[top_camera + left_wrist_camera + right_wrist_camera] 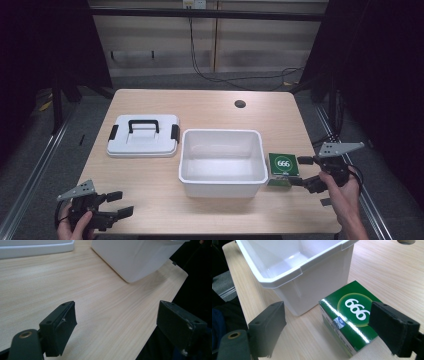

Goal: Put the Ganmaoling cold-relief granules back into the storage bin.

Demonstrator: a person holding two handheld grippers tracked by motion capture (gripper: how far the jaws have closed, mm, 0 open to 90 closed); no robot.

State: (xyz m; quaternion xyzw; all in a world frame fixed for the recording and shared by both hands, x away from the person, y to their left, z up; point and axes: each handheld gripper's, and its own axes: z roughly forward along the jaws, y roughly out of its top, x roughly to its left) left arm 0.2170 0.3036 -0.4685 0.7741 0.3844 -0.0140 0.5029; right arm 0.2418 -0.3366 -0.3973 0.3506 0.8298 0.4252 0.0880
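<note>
A green box [283, 167] marked "666" lies on the wooden table just right of an empty white bin [222, 162]. My right gripper [303, 171] is open at the box's right side, its jaws level with the box. In the right gripper view the green box [352, 315] sits between the two black jaws of my right gripper [332, 330], beside a corner of the white bin [297, 267]. My left gripper [120, 204] is open at the table's front left corner, holding nothing. In the left gripper view my left gripper [120, 325] spreads its jaws over bare wood.
A white lid [143, 135] with a black handle and side clips lies flat left of the bin. A round cable hole [240, 104] is in the table's far side. The table's [150, 185] front edge runs close under both hands.
</note>
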